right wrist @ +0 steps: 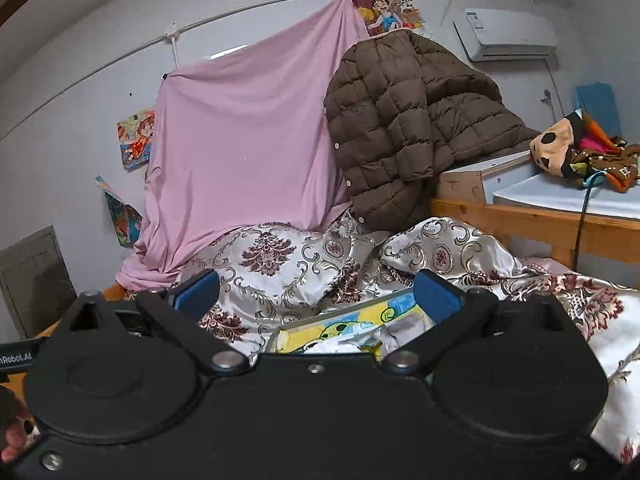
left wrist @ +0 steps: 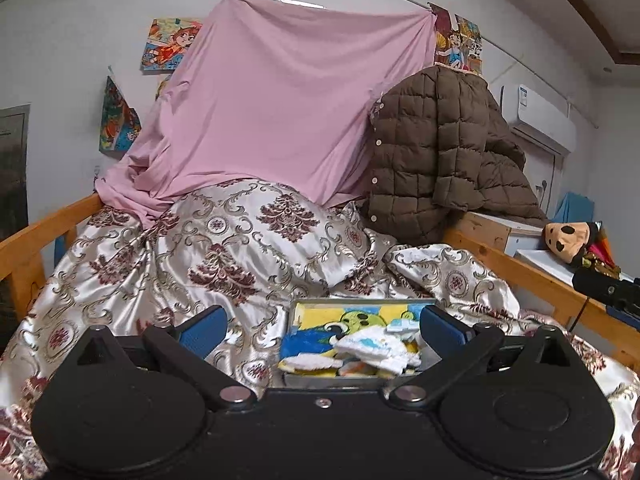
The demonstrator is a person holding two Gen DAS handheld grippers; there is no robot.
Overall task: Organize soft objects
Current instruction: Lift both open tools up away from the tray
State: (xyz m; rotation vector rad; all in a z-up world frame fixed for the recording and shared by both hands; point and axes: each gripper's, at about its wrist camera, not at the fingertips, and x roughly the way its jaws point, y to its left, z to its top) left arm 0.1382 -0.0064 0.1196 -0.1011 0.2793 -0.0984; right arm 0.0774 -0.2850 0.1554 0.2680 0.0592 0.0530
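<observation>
A grey tray lies on the patterned satin bedspread. It holds a yellow cartoon cloth and small white, blue and yellow soft cloths. My left gripper is open and empty, its blue pads wide apart above the tray's near side. My right gripper is open and empty too, hovering over the same tray, whose cloths show between its fingers. A plush toy lies on the white cabinet at the right.
A pink sheet hangs on the wall behind the bed. A brown quilted jacket drapes over the bed's far right corner. Wooden bed rails run along both sides. An air conditioner is on the wall.
</observation>
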